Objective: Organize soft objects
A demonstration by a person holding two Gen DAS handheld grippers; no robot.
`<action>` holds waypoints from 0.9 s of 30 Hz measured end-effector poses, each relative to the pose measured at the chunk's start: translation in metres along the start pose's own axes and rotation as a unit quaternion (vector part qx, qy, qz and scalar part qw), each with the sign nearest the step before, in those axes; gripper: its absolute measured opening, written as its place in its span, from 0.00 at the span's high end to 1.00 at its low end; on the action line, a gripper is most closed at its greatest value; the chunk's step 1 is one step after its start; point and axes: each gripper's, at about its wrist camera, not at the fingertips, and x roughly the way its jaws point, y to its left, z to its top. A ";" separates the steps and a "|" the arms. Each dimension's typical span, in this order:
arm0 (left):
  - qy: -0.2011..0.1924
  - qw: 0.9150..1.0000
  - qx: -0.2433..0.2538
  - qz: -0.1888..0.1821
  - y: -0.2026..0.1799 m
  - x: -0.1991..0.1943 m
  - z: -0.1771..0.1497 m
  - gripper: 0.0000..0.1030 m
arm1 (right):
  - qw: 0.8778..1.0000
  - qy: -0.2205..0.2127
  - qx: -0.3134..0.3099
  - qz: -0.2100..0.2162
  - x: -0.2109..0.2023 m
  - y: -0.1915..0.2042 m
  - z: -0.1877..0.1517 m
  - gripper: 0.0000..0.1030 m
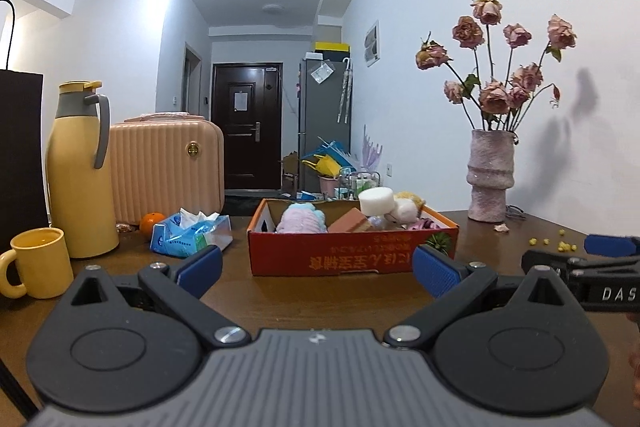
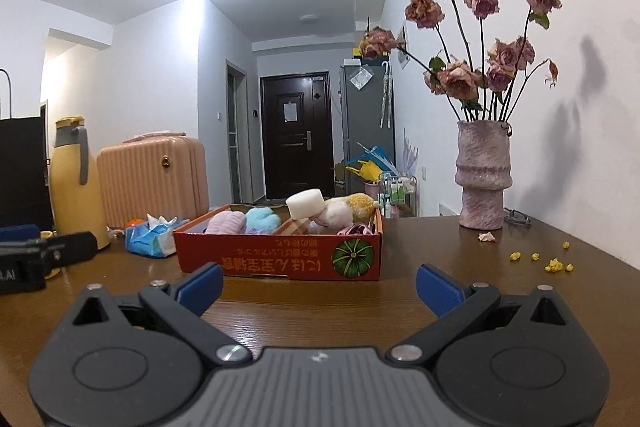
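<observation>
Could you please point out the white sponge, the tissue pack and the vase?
white sponge (image 2: 306,203): right wrist view, its side face.
tissue pack (image 1: 188,235): left wrist view, blue wrapper front.
vase (image 2: 483,179): right wrist view, mid body.

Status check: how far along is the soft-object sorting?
Several soft items, including a white round sponge, a pale pink fluffy cloth and a light blue fluffy piece, already lie in the orange cardboard box. Nothing is in hand: left gripper and right gripper are open. What remains is unclear.

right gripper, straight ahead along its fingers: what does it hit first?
Likely the orange cardboard box of soft items, at its near wall. The right gripper is open with only bare table before it; depth is uncertain.
</observation>
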 end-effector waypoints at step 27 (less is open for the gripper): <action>-0.005 1.000 0.005 -0.003 -0.004 -0.014 -0.001 0.00 | 1.000 -0.018 -0.004 0.000 -0.029 0.001 0.003 0.00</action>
